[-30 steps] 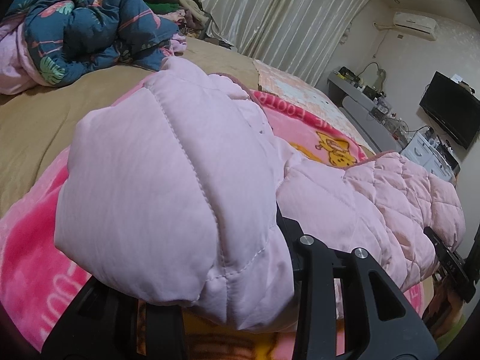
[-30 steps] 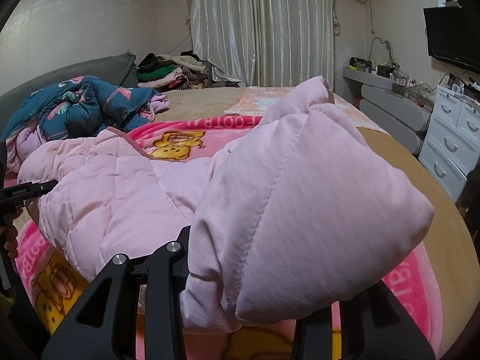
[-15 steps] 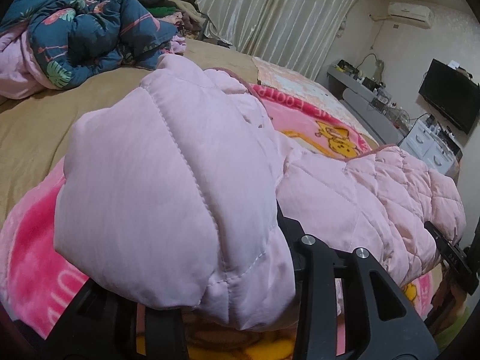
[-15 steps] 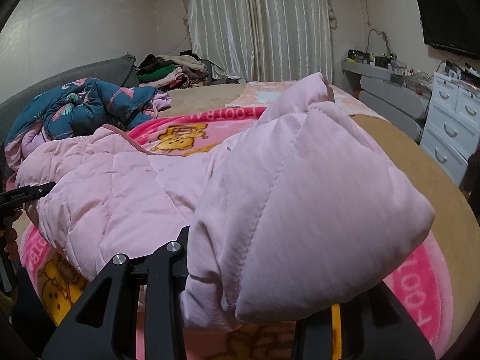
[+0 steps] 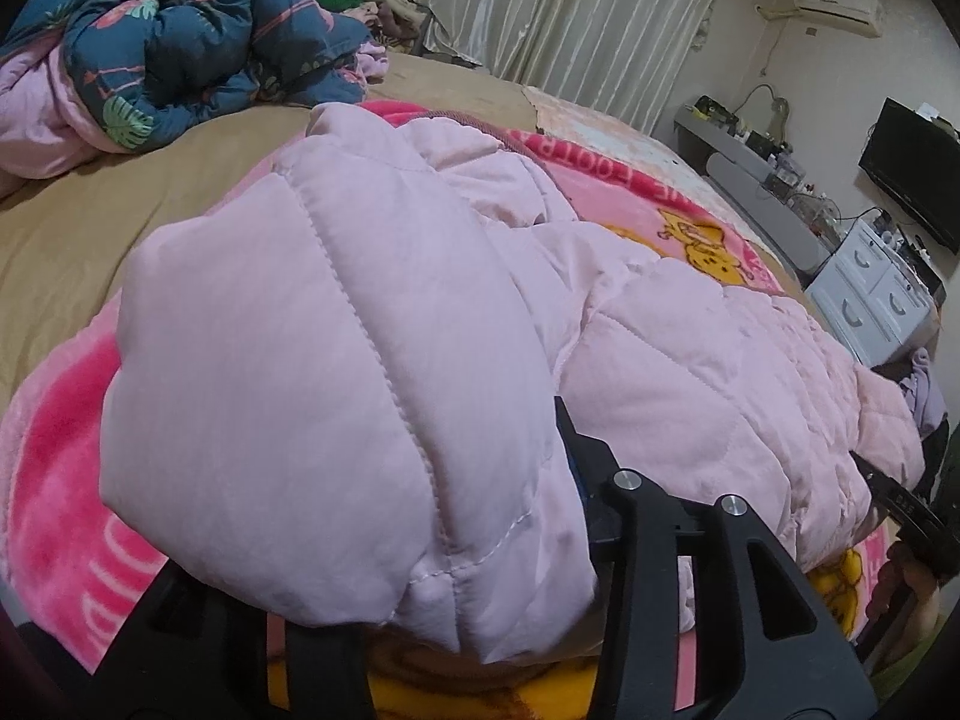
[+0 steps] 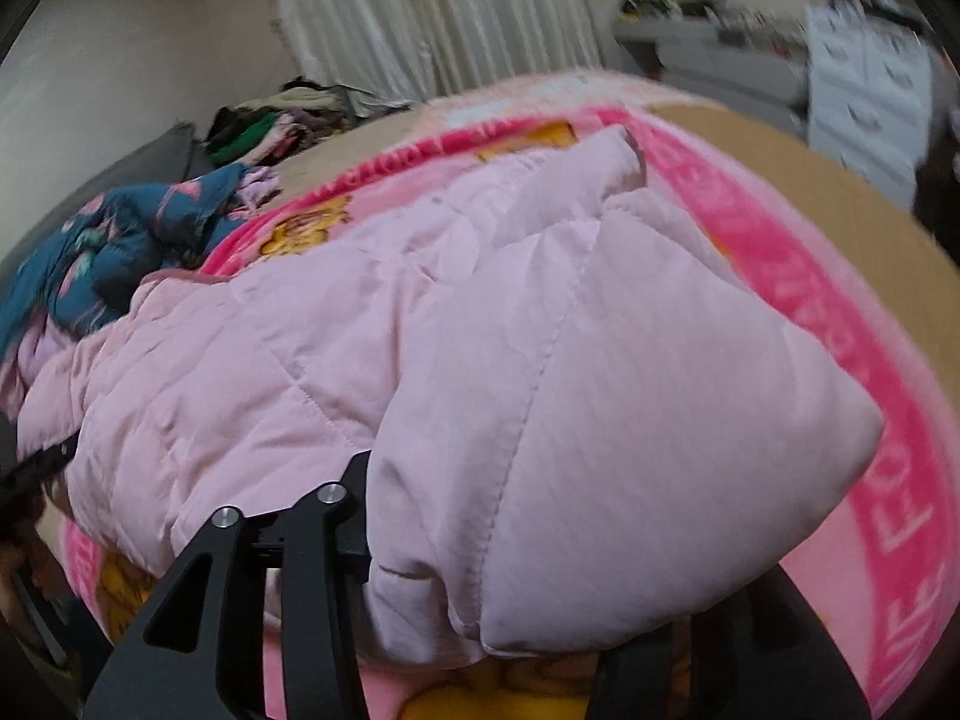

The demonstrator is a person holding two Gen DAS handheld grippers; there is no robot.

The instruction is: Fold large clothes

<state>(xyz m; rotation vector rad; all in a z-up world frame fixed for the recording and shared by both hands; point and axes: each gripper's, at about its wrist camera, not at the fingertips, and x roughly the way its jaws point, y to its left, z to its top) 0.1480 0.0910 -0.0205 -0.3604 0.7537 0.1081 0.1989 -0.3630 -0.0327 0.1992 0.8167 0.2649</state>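
While a puffy pale-pink quilted jacket [image 5: 690, 360] lay spread across the bed [image 5: 54, 228], a thick padded corner of it was bunched between the fingers of the left tool [image 5: 456, 588]. Smooth matte fabric, stitched seams and pillowy panels were seen on that corner. The jaws had just been opening, with the fabric between them; whether the pads pressed on it could not be told, since the padding hid them. The left tool was angled downward toward the bed.

A second bulging corner of the jacket was seen between the fingers of the right tool [image 6: 492, 618], also tilted downward and rolled, so the bed was seen slanted. Its jaws had just been opening too, with fabric between them; the pads were covered, so the grip could not be told. The right view was blurred.

Under the jacket a fleecy hot-pink blanket [image 5: 54, 480] with yellow cartoon prints and lettering was spread over a tan sheet. A crumpled dark-blue floral quilt [image 5: 180, 54] with pink lining was heaped near the head of the bed, well apart from the jacket. Pleated pale curtains [image 5: 570, 18], a white drawer unit [image 5: 876, 306] and a wall television [image 5: 912, 168] were seen beyond. Part of a hand [image 5: 906, 582] was seen at the far edge of the jacket.
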